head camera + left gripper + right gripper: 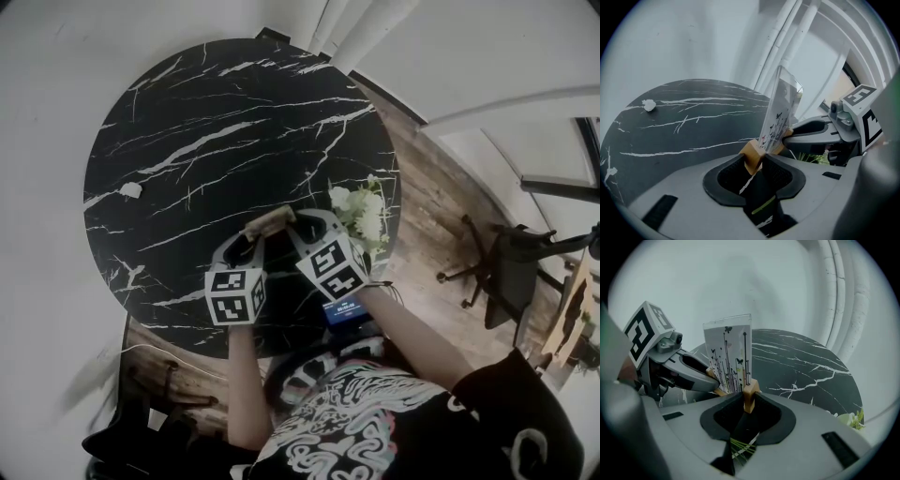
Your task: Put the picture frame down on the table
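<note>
The picture frame (730, 352) is a clear panel printed with black stems and butterflies, standing in a wooden base (270, 221). It hangs upright over the near part of the round black marble table (187, 141). My left gripper (757, 161) is shut on one end of the wooden base (751, 156). My right gripper (749, 399) is shut on the other end of that base (749, 395). In the head view both grippers sit side by side, left gripper (255, 232) and right gripper (296, 228), meeting at the frame. The panel (783, 110) rises thin and edge-on in the left gripper view.
White flowers with green leaves (361, 214) stand at the table's right edge, close beside my right gripper. A small white scrap (131, 190) lies at the table's left. A chair (511, 267) stands on the wooden floor to the right. White pipes (839, 291) run up the wall behind the table.
</note>
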`<state>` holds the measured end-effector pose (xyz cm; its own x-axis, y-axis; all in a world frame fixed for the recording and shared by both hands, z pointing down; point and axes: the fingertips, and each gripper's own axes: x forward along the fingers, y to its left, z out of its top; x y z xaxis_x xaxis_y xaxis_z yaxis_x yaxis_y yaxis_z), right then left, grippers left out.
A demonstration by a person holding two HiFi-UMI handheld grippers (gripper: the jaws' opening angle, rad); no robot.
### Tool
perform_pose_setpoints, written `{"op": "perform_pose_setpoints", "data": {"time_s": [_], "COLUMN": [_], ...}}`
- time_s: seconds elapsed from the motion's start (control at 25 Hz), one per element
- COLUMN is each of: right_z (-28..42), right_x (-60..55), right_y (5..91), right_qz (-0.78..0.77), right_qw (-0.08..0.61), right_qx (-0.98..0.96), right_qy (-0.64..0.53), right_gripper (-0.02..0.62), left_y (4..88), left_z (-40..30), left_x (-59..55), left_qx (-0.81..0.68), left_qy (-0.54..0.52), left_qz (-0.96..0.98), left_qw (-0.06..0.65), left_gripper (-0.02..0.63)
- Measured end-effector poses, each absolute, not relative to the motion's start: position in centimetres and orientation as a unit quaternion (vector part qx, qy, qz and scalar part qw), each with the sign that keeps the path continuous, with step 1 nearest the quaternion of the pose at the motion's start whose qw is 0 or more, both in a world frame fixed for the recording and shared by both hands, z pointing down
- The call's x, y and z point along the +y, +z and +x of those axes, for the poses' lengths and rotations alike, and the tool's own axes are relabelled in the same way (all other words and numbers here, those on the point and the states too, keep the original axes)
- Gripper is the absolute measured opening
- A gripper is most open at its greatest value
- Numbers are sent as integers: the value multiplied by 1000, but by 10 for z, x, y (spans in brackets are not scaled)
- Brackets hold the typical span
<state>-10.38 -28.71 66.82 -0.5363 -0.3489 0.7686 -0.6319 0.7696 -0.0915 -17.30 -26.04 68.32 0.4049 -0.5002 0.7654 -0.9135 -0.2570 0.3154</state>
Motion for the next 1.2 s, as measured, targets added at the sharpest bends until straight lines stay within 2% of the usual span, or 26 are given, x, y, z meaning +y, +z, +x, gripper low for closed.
{"op": "perform_pose_setpoints", "data": {"time_s": [0.44, 1.2], "right_z": [-103, -102], "right_x": [-284, -284], "right_y": [670, 672], "right_qz": [276, 300], "right_qw": [406, 385], "right_qx": [-852, -847], "right_qy": [180, 211], "right_gripper": [74, 75], "left_y": [684, 684], "left_z": [-173, -171], "left_x": [-260, -259], "left_qx": [-470, -460], "left_qy": [275, 299], "left_qz": [745, 755], "left_qw": [386, 361], "left_gripper": [127, 130]}}
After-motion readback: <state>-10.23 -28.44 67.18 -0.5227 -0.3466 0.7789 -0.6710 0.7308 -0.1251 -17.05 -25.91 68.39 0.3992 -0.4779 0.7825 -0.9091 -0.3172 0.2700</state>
